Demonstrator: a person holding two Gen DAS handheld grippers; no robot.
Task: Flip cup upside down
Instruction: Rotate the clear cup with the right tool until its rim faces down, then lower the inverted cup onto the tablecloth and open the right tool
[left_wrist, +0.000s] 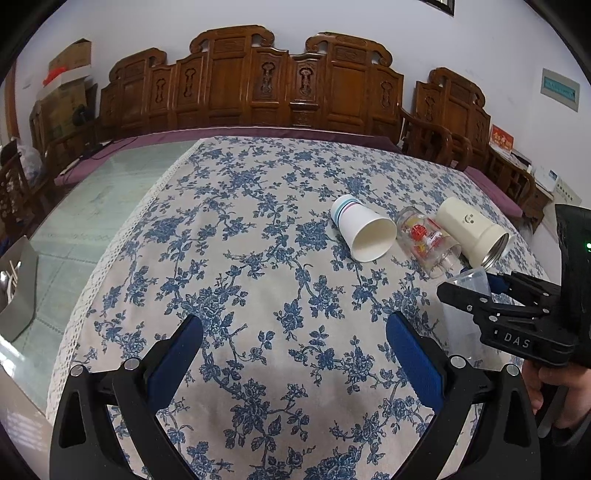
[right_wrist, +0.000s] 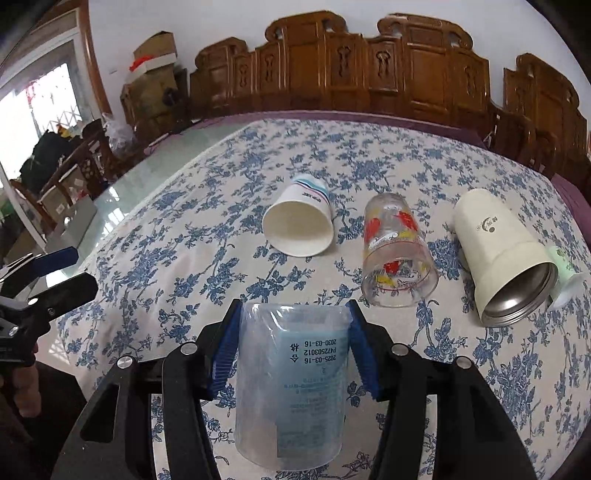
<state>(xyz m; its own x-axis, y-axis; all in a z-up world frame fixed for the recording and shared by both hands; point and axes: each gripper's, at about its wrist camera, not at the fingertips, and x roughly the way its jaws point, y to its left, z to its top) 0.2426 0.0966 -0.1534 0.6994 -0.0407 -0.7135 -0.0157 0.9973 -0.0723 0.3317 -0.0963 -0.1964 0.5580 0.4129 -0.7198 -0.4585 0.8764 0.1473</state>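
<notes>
- Right gripper (right_wrist: 293, 343): jaws are closed on a clear plastic cup (right_wrist: 291, 384), blue pads pressed to both sides of it. The print on the cup's label is seen upside down. The cup's far end looks closed and its wider near end is toward the camera; whether it touches the cloth can't be told.
- Left gripper (left_wrist: 295, 354): jaws are spread wide apart w/ nothing between them, held over bare tablecloth (left_wrist: 258, 258) on the worktop.
- In the left wrist view, the right gripper is seen at the right edge, just beside the left one, w/ the clear cup partly visible in it.
- Beyond the held cup, 3 vessels are laid on their sides in a row, mouths toward the cameras:
- Paper cup (right_wrist: 301, 225), white w/ coloured stripes near its base, at left.
- Glass tumbler (right_wrist: 397, 251), red and yellow print, in the middle, near the paper cup.
- Cream flask (right_wrist: 498, 254) w/ metal inside, at right; a pale green item (right_wrist: 567, 275) is tucked just behind its mouth.
- Carved wooden bench backs (left_wrist: 258, 85) are lined along the far wall.
</notes>
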